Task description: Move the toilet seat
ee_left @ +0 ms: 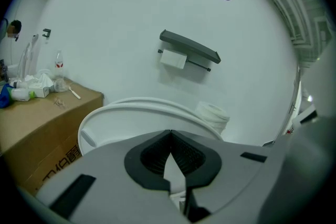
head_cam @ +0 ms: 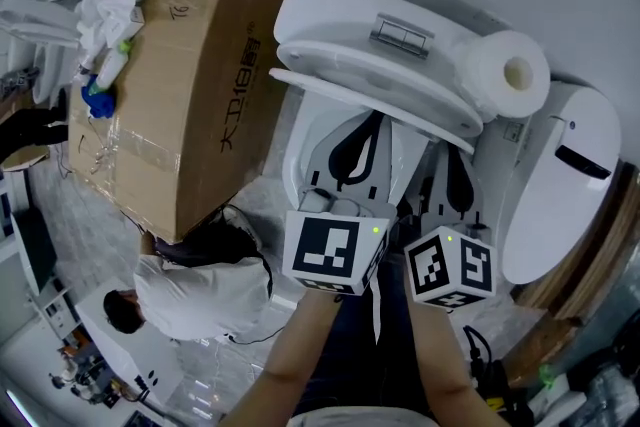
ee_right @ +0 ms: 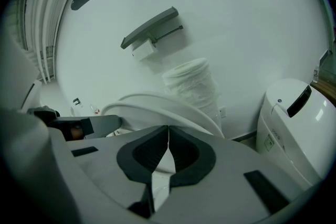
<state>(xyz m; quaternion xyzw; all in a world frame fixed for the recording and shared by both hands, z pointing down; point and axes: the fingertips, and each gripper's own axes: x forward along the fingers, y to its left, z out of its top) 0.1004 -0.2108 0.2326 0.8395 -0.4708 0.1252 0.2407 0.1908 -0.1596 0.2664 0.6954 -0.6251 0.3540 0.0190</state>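
Both grippers were clenched with nothing between the jaws: left gripper (ee_left: 169,136) and right gripper (ee_right: 168,131) sat side by side in front of the bowl. The toilet seat (head_cam: 375,100) stood raised, tilted back toward the tank (head_cam: 340,15), with its curved rim just past both sets of tips. I couldn't tell if they were touching it.

My read is that the step in hand was getting the tips onto the seat rim. To do it well, keep both grippers level with each other, push on the rim near its front arc rather than one side so the hinge doesn't twist, and go slow. The toilet paper roll (head_cam: 510,75) sat on the tank's right end and could get knocked off.

The seat looked like glossy white hard plastic, a thin oval ring, likely slick against the ribbed dark pads. The roll was soft and cylindrical. The cardboard box (head_cam: 190,65) to the left was matte brown and taped.
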